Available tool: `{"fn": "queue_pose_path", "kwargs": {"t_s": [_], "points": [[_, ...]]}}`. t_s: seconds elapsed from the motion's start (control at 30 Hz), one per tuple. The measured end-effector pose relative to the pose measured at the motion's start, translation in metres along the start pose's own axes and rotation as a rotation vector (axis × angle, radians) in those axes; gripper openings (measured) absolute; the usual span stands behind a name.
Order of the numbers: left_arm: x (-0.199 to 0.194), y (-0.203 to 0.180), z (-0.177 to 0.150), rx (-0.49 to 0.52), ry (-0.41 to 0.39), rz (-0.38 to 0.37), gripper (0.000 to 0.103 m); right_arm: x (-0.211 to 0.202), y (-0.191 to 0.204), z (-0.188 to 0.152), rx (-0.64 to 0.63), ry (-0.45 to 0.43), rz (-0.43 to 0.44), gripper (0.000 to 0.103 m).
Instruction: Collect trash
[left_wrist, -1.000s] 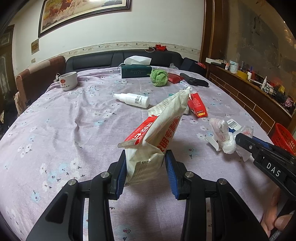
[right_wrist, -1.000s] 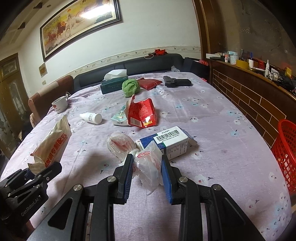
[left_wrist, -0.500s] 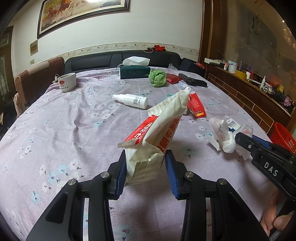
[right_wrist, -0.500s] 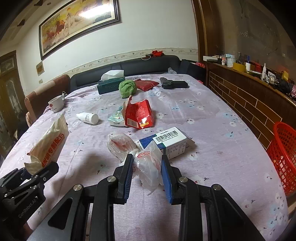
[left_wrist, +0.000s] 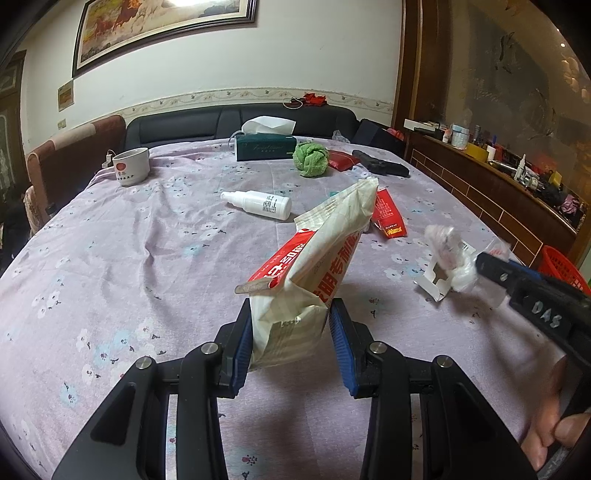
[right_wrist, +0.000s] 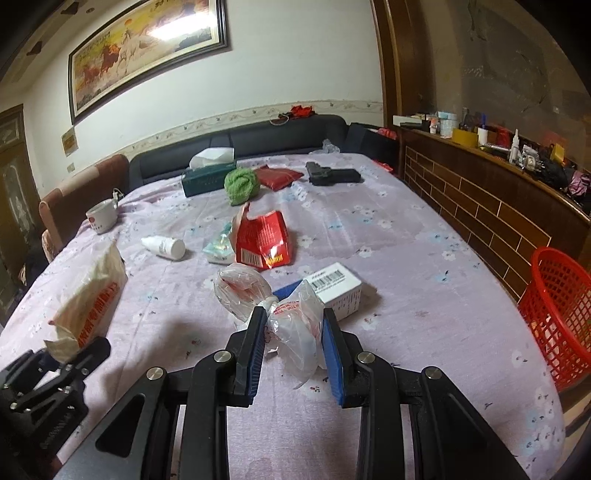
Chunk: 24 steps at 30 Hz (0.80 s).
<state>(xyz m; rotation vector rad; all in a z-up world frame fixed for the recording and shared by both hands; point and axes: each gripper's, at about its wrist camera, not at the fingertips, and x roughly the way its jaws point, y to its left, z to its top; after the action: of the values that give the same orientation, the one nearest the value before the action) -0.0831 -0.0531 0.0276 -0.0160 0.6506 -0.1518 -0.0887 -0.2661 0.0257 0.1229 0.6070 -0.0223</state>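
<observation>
My left gripper (left_wrist: 291, 343) is shut on a cream and red snack bag (left_wrist: 314, 266), which stands up above the table; the same snack bag (right_wrist: 88, 299) shows at the left of the right wrist view. My right gripper (right_wrist: 293, 328) is shut on a knotted clear plastic bag (right_wrist: 288, 317), raised off the cloth; in the left wrist view that plastic bag (left_wrist: 448, 254) hangs at the right gripper's tip. On the table lie a red wrapper (right_wrist: 264, 240), a white and blue carton (right_wrist: 338, 290) and a small teal packet (right_wrist: 219, 247).
A red mesh basket (right_wrist: 557, 314) stands beside the table's right edge. Farther back on the table (right_wrist: 424, 266) are a white spray bottle (left_wrist: 260, 204), a cup (left_wrist: 131, 166), a tissue box (left_wrist: 266, 146), a green cloth ball (left_wrist: 311, 158), a red pouch (right_wrist: 277, 177) and a black case (right_wrist: 332, 173).
Both grippers have risen with their loads. The plastic bag has lifted clear of the white and blue carton, and the red basket now shows larger at the right.
</observation>
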Motion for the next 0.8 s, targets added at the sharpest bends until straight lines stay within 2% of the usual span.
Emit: {"fn": "queue_pose_path", "kwargs": {"t_s": [0.1, 0.37, 0.8], "points": [[-0.002, 0.0, 0.0, 0.003, -0.004, -0.005, 0.038, -0.008, 0.0, 0.003, -0.016, -0.022, -0.001, 0.032], [-0.003, 0.002, 0.0, -0.009, -0.009, 0.002, 0.038, -0.017, -0.004, 0.006, 0.021, -0.014, 0.042, 0.032], [0.008, 0.007, 0.002, -0.04, 0.042, 0.028, 0.038, -0.027, -0.02, 0.006, 0.082, 0.007, 0.14, 0.032]]}}
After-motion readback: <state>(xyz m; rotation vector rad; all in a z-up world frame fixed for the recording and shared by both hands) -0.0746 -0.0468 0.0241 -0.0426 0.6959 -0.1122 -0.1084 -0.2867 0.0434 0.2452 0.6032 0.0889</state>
